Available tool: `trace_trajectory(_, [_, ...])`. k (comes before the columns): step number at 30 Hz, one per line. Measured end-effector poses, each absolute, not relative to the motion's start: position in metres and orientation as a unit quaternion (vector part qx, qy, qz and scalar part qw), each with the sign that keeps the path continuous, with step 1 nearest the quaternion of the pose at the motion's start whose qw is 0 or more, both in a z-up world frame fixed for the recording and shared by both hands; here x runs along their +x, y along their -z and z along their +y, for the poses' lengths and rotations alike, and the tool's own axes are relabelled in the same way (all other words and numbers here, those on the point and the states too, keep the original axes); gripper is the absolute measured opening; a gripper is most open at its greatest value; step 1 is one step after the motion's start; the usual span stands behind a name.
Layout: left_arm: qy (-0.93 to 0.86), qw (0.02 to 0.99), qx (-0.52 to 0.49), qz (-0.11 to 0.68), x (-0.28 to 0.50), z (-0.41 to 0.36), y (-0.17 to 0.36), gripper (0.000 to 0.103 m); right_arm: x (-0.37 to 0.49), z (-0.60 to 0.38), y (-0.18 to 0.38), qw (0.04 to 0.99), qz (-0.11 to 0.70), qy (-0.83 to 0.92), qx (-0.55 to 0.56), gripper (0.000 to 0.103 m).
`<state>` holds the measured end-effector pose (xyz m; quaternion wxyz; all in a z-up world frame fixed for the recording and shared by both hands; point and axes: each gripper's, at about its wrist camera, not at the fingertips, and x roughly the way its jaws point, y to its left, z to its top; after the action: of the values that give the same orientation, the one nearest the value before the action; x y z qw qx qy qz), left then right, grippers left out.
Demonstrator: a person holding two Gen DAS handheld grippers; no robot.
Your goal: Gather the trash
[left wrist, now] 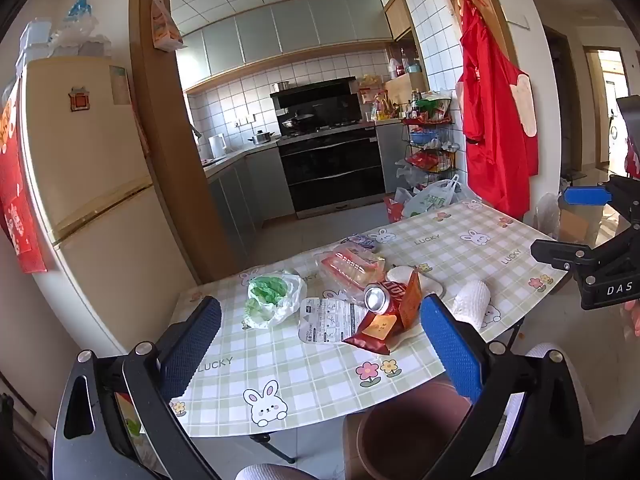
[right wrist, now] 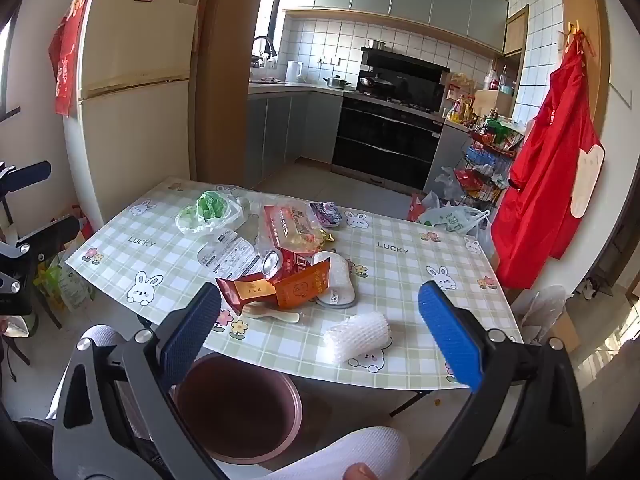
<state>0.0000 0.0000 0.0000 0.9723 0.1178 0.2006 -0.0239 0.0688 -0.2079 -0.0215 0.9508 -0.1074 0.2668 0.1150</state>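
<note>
Both of my tongs stand wide apart with nothing between the pads: the left gripper (left wrist: 320, 344) and the right gripper (right wrist: 320, 336) hang short of the table (right wrist: 404, 360), over its near edge. The brown bin (right wrist: 240, 408) sits on the floor just under that edge, at 6 o'clock from the litter.

Working left to right in the right wrist view, the plastic bag with greens (right wrist: 210, 212) lies at 10 o'clock of the heap; I judge it limp and light, best pinched at a bunched fold. Next comes the white printed wrapper (right wrist: 228, 254), flat and thin, so I would catch a raised edge. At the centre the red can (right wrist: 286, 266) lies on its side, touching the orange packets (right wrist: 280, 290); it looks stiff but slippery and easily dented (probably empty), so I would close across its round body. The clear food tray (right wrist: 290, 226) at 12 o'clock seems crackly and brittle. At 4 o'clock, apart from the pile, the white foam net (right wrist: 358, 338) is soft and springy; a mid-length squeeze should hold it.
</note>
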Motion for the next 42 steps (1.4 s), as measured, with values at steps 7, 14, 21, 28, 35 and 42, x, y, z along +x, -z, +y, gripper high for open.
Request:
trace_trajectory(7, [0.021,0.972,0.118,0.2,0.0,0.001,0.0,0.098,0.067,-0.21,0.021,0.952,0.262,-0.116,-0.112,0.097])
trace_trajectory(14, [0.02,0.972,0.117,0.201,0.004,-0.003,0.001,0.098,0.068,-0.208,0.022,0.951,0.263,-0.112,-0.117,0.097])
trace_trajectory(21, [0.021,0.972,0.116,0.203,0.003,0.001,-0.002,0.098,0.068,-0.208,0.022,0.951,0.265,-0.111,-0.117,0.097])
trace_trajectory(28, [0.022,0.973,0.117,0.2,0.001,0.0,-0.001,0.098,0.068,-0.209,0.021,0.951,0.264,-0.111,-0.116,0.097])
trace_trajectory(35, [0.019,0.973,0.117,0.2,0.0,0.003,-0.001,0.098,0.068,-0.207,0.022,0.951,0.264,-0.112,-0.117,0.097])
trace_trajectory(42, [0.02,0.972,0.117,0.2,0.0,0.003,-0.001,0.098,0.068,-0.208,0.022,0.951,0.264,-0.111,-0.117,0.097])
